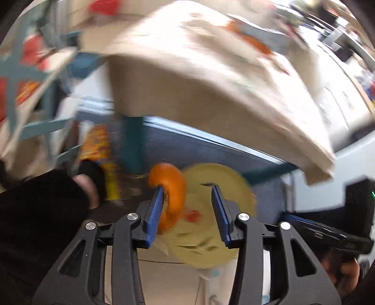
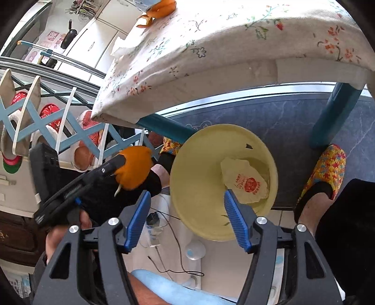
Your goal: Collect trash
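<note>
A curled orange peel (image 1: 172,185) rests against the left finger of my left gripper (image 1: 187,188). The right finger stands apart from it, so the jaws are open. Below is a round yellow bin (image 1: 234,180), blurred in this view. In the right wrist view the same peel (image 2: 134,167) sits at the tip of the left gripper (image 2: 114,166), just left of the bin (image 2: 194,164). A crumpled paper wrapper (image 2: 246,183) with a red print lies inside the bin. My right gripper (image 2: 187,192) hangs open over the bin's near rim, holding nothing.
A table with a floral cloth (image 2: 211,47) overhangs the bin; more orange peel (image 2: 161,8) lies on it. A blue table leg (image 2: 332,117) and a foot in a colourful slipper (image 2: 325,169) are right of the bin. A blue lattice rack (image 2: 35,117) stands left. A cable (image 2: 173,234) runs across the floor.
</note>
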Available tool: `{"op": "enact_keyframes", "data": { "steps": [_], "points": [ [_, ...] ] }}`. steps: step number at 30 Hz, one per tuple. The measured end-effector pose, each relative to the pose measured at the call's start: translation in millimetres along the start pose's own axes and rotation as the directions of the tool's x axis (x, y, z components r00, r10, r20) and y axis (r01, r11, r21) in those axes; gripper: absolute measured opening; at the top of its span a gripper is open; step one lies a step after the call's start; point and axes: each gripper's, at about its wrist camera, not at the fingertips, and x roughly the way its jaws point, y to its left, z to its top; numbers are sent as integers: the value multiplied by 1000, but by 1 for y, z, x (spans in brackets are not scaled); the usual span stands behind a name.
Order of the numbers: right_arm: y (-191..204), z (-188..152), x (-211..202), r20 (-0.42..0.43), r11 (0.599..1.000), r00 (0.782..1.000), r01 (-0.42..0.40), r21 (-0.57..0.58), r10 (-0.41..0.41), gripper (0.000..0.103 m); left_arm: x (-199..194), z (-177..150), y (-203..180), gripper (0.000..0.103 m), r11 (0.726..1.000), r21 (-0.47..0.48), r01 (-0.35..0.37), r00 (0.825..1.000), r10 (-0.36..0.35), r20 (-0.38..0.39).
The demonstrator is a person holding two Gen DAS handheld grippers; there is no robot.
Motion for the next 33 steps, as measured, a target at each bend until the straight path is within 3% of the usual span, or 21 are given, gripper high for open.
{"op": "enact_keyframes", "data": {
  "steps": [3,5,10,14,20,24,28,31,33],
  "points": [
    [4,1,4,-11,1000,1000,-27,-1,27,63,21,3,37,39,989,-105,-106,994,103,-31],
    [7,2,6,-23,999,999,-43,-2,43,63,53,4,54,39,977,-142,-156,985,143,-101],
    [10,3,14,-57,997,996,-74,4,75,63,113,10,76,39,962,-203,-185,970,145,-195],
    [4,5,15,-73,995,993,-93,34,96,63,152,23,87,39,953,-152,-263,946,223,-235],
    [3,6,24,-105,994,989,-97,53,102,63,221,20,94,39,948,-92,-305,909,261,-324],
    [-3,6,35,-137,994,986,-78,82,89,63,262,4,101,40,961,-97,-257,902,203,-381],
    [-5,9,47,-168,991,981,-76,112,94,63,286,-4,99,41,977,-117,-178,912,119,-391],
    [-1,11,54,-190,992,977,-75,106,95,63,302,-8,100,46,980,-110,-167,913,111,-393],
    [2,11,59,-206,992,974,-77,98,96,63,313,-13,99,48,980,-97,-174,904,120,-411]
  ]
}}
